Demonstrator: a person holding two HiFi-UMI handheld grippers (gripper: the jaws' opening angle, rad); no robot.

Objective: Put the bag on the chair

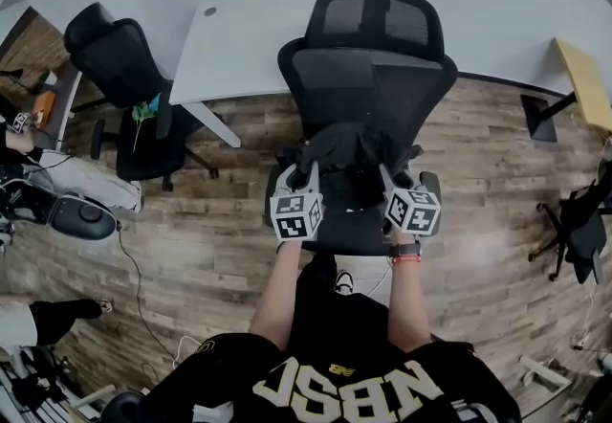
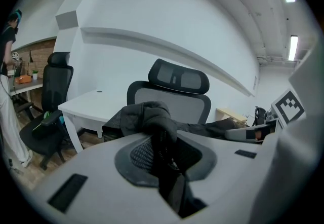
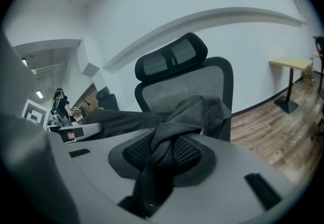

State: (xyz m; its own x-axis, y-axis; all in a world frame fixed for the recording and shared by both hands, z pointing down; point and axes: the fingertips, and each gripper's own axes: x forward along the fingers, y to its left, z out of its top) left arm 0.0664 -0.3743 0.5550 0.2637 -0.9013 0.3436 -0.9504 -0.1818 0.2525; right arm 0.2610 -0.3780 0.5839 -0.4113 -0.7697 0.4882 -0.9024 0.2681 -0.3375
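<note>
Head view shows my left gripper (image 1: 308, 170) and right gripper (image 1: 386, 172) each clamped on one end of the black bag (image 1: 346, 147), presumably to keep it spread level over the chair (image 1: 368, 77).

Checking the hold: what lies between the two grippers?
The black bag, stretched between the left gripper and the right gripper, each shut on its fabric; clearest in the head view.

Three black office chairs (image 1: 368, 77) (image 1: 124, 67) (image 1: 581, 225), one white desk (image 1: 249, 38), one small wooden table (image 1: 585, 78), one dark bag (image 1: 349, 144), two grippers (image 1: 308, 167) (image 1: 385, 169)
</note>
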